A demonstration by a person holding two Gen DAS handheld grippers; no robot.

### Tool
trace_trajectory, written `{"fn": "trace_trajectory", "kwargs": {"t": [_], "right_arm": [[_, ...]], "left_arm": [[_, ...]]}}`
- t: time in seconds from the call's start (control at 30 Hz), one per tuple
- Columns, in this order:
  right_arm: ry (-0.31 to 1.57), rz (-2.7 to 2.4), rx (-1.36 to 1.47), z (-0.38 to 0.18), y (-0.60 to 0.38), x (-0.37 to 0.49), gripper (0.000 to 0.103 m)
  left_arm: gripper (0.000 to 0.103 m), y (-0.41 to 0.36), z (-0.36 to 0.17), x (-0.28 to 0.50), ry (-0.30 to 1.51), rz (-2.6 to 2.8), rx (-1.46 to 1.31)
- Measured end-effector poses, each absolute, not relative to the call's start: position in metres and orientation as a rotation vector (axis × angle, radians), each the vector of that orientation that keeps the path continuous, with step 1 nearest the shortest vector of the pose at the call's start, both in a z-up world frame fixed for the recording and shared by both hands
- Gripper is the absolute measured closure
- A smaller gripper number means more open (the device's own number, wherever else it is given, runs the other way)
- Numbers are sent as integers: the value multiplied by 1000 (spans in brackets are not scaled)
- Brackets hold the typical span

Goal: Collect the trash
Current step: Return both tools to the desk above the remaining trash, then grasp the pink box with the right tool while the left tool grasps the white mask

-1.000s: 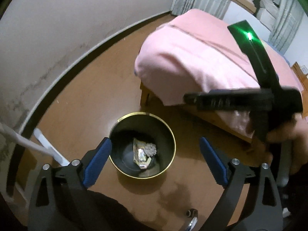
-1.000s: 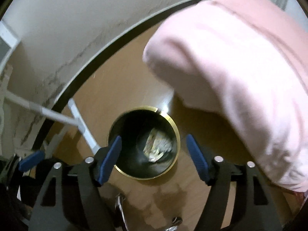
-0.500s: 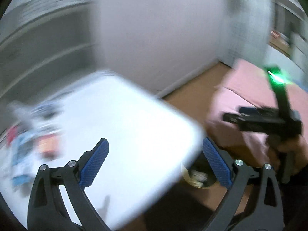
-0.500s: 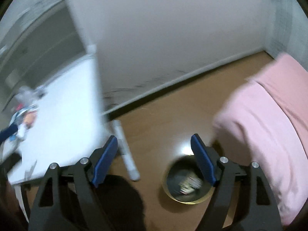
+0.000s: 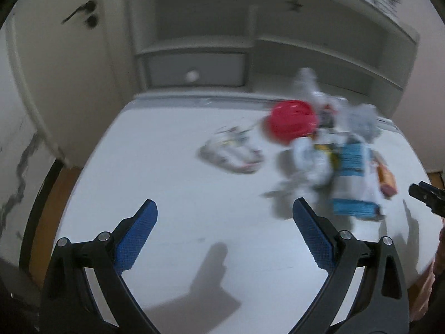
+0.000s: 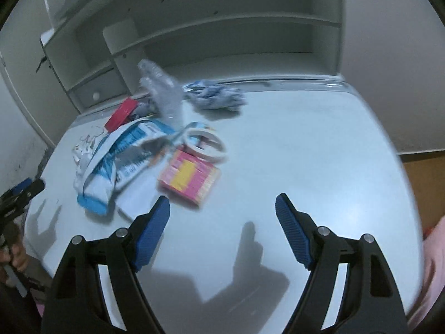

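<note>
A pile of trash lies on a white table (image 6: 306, 144). It holds a blue-and-white wrapper (image 6: 116, 161), a pink-and-yellow packet (image 6: 189, 178), a roll of tape (image 6: 204, 144), a clear plastic bottle (image 6: 161, 89), a red lid (image 5: 292, 121) and a flat clear wrapper (image 5: 230, 153). My left gripper (image 5: 224, 214) is open and empty above the table's near part, left of the pile. My right gripper (image 6: 222, 211) is open and empty, just in front of the pink packet. The bin is out of view.
A white shelf unit with a grey drawer (image 5: 194, 69) stands behind the table. A crumpled blue-and-white wrapper (image 6: 215, 97) lies at the back. A door (image 5: 69, 55) is at the left. Wooden floor (image 6: 422, 183) and pink bedding (image 6: 434, 264) show at the right.
Both grippers have swung up from above the gold-rimmed bin on the floor to the white table with the trash. Both stay open and empty.
</note>
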State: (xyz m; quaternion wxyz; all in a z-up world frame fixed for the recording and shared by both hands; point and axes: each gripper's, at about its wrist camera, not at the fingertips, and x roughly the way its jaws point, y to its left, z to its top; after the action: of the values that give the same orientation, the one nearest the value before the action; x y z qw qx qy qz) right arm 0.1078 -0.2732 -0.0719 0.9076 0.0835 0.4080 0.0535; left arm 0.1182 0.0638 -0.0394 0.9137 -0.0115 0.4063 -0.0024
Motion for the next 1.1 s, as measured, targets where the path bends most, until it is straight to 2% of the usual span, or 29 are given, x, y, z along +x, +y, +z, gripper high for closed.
{"fn": "trace_trajectory", "kwargs": {"t": [0.27,0.3,0.33,0.77,1.0,1.07,1.1], "right_arm": [[925,100,251,-93,-249,157,27],[918,87,244,-93,-246,159,29],[917,75,230,-93,-242,162,43],[845,66,172,-70,-254,136,43],[845,63,155,-70,-271,114,43],[847,53,156,-71,-278,108,43],[847,48,156,-71,-281,106,43]], "left_arm": [[8,87,-64,123,875,7,-57],[8,85,-65,129,881,9,-58],[8,84,-66,132,886,9,-61],[8,57,-87,234,976,77,-111],[9,49,-97,249,989,94,-83],[29,48,-95,246,967,100,-68],[53,48,-92,244,958,107,-51]]}}
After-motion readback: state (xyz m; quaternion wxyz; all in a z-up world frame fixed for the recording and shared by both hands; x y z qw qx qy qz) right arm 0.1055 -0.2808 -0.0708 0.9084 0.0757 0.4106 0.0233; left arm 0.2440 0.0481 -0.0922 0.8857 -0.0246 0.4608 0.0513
